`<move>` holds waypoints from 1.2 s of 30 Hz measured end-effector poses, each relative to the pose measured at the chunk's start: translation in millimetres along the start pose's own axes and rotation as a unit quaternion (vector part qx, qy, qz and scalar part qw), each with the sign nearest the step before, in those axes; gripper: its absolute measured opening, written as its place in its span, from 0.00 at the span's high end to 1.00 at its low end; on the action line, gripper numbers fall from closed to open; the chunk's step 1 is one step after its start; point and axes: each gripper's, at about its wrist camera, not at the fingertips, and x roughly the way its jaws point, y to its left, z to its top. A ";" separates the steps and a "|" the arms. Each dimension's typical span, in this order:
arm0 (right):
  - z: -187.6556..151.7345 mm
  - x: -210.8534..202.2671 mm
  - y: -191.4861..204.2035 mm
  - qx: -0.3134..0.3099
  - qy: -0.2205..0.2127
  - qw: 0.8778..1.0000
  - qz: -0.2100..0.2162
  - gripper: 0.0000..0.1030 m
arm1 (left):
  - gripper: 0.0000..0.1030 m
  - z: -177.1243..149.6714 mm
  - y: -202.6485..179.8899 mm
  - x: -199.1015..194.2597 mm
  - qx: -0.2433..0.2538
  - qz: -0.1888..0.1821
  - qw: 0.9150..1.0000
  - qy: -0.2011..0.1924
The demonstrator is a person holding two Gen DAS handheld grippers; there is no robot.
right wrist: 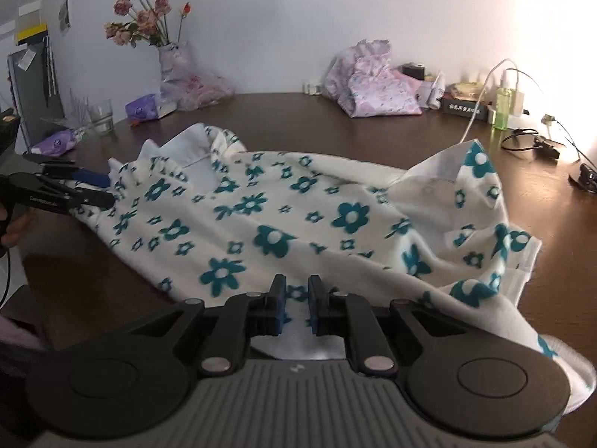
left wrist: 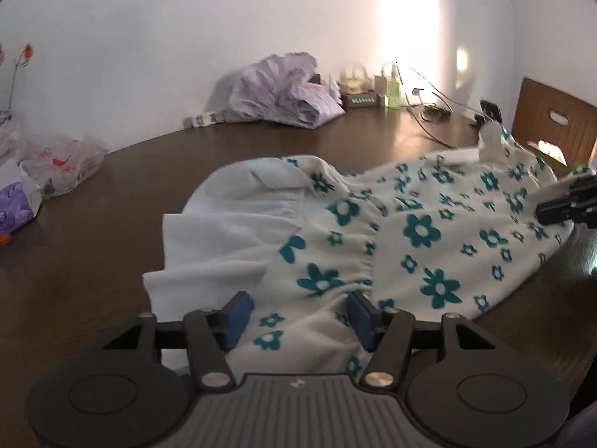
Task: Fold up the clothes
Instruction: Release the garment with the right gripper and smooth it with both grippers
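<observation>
A white garment with teal flowers lies spread on the dark wooden table; part of its white inside is turned up at the left. My left gripper is open, its blue pads on either side of the near hem. It also shows in the right wrist view at the garment's left edge. My right gripper has its jaws a narrow gap apart over the garment's near edge; cloth lies between and under them. The right gripper also shows in the left wrist view at the garment's right edge.
A crumpled pink garment lies at the table's back by the wall. Bottles, a box and cables sit at the back right. A flower vase, a glass and plastic bags stand at the back left. A wooden chair is at the right.
</observation>
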 end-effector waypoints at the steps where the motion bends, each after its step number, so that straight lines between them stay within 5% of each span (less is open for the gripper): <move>1: -1.5 2.2 -0.4 -0.001 0.001 1.000 0.000 0.89 | 0.44 0.1 3.3 0.2 -0.002 0.006 1.000 0.002; 4: -6.7 2.3 -2.0 0.006 -0.004 1.000 0.002 0.89 | 0.45 -1.7 17.3 -3.6 -0.009 0.043 0.999 0.006; 6: -10.1 0.9 -3.6 0.013 -0.010 1.000 0.004 0.89 | 0.59 -3.6 27.2 -7.0 -0.014 0.100 0.995 0.013; 9: -14.6 -7.2 -1.1 0.011 -0.016 1.000 0.005 0.89 | 0.70 5.5 45.2 -18.1 -0.088 0.197 0.976 0.032; 10: -12.9 -7.0 -1.3 0.009 -0.016 1.000 0.008 0.89 | 0.70 12.0 43.2 -27.4 -0.119 0.200 0.972 0.016; 13: -7.7 -12.2 -3.9 0.013 -0.032 0.999 0.010 0.89 | 0.49 25.0 9.5 -33.4 -0.140 0.159 0.977 -0.036; 16: -2.8 -26.5 -6.8 0.022 -0.066 0.998 -0.002 0.89 | 0.49 35.2 -36.0 -20.2 -0.118 0.111 0.986 -0.046; 19: -4.2 -28.6 -14.5 0.029 -0.054 0.998 -0.029 0.89 | 0.49 34.8 -67.8 -0.2 -0.082 0.063 0.994 -0.035; 23: -11.6 -18.8 -20.6 0.034 -0.028 0.998 -0.042 0.88 | 0.49 25.3 -78.1 24.6 -0.059 0.070 0.996 0.010; 27: -18.7 -12.1 -7.4 -0.017 -0.018 0.998 -0.059 0.87 | 0.47 12.3 -71.3 21.4 -0.050 0.067 0.996 0.003; 36: -12.4 -34.5 -19.7 0.002 0.038 0.999 0.013 0.87 | 0.46 6.9 -79.0 0.6 -0.041 0.055 0.997 0.037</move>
